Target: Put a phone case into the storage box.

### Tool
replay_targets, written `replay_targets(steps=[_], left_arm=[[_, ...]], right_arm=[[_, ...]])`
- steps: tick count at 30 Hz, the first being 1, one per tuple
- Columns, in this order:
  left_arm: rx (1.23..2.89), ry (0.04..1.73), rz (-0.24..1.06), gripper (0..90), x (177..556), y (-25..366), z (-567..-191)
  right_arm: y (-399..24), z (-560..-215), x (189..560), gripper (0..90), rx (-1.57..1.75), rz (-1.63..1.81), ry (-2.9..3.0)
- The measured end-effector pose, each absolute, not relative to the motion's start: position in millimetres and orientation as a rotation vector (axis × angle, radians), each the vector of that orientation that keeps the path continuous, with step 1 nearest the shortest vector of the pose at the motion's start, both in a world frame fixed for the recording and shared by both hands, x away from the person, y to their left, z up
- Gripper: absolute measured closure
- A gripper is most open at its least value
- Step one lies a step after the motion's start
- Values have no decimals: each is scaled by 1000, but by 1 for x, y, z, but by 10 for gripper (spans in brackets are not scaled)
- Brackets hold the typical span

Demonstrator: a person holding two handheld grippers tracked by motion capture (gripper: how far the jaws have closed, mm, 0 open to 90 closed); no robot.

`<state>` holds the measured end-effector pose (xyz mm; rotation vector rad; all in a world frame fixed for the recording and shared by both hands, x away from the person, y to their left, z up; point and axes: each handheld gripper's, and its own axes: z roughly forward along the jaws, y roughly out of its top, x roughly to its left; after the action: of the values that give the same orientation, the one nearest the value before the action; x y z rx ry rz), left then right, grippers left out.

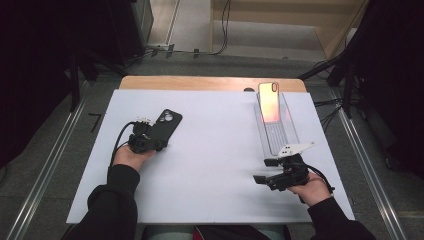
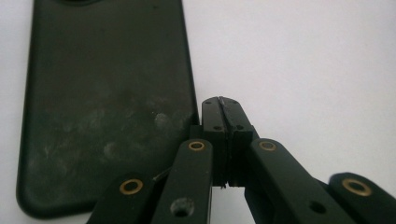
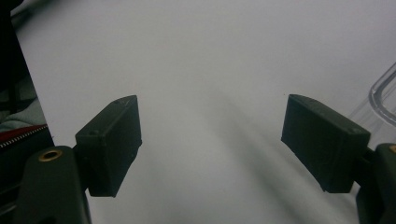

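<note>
While both hands rested low on the white surface (image 1: 210, 165), two phone-shaped things lay on it: one black phone case (image 1: 165, 127) at the left of the frame and one phone (image 1: 269, 102) with a shiny orange-pink back at the upper right, propped in a single clear tray (image 1: 276, 136).

The left tongs (image 1: 150, 144) were fully closed, jaws pressed together with nothing between them. In the left gripper view the tips (image 2: 223, 116) sat just beside the case's (image 2: 107, 102) right edge; whether they touched it I could not tell.

The right tongs (image 1: 264, 170) stood wide open and empty at the lower right, pointing left, just below the tray's near end. In the right gripper view, bare surface (image 3: 210, 93) lay between the pads, with the tray's corner (image 3: 384, 91) at the right edge.
</note>
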<state>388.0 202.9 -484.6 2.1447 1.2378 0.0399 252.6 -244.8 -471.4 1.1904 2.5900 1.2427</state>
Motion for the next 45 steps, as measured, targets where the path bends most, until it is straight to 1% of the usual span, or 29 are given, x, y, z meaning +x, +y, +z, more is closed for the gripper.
replay_targets(steps=[5,10,13,15,16,17,19,20,24,30,33,45], left_arm=[[2127,1274,54,897,389,215,-484],[2099,1230,2,845,386,219,-480],[2082,1188,-26,748,382,217,-475],[2080,1154,-51,638,379,215,-472],[2078,1141,-75,564,378,214,-471],[2075,1128,-94,523,376,213,-470],[2077,1098,-89,476,372,211,-467],[2075,1083,-92,425,371,211,-465],[2076,1030,-160,346,362,208,-460],[2081,962,-154,343,343,207,-455],[2090,935,-138,321,333,206,-453],[2101,910,-126,319,306,208,-452]], right_arm=[[-245,-471,252,182,1194,1244,2590],[-245,-472,253,182,1191,1243,2595],[-245,-472,253,182,1189,1243,2596],[-246,-472,253,182,1197,1243,2595],[-246,-472,253,182,1197,1243,2597],[-246,-472,253,182,1199,1244,2597],[-246,-472,253,182,1199,1243,2598],[-247,-473,253,182,1202,1243,2599],[-246,-473,253,182,1197,1236,2609],[-245,-474,252,181,1186,1223,2625],[-246,-474,252,182,1189,1225,2624],[-247,-473,251,181,1185,1232,2609]])
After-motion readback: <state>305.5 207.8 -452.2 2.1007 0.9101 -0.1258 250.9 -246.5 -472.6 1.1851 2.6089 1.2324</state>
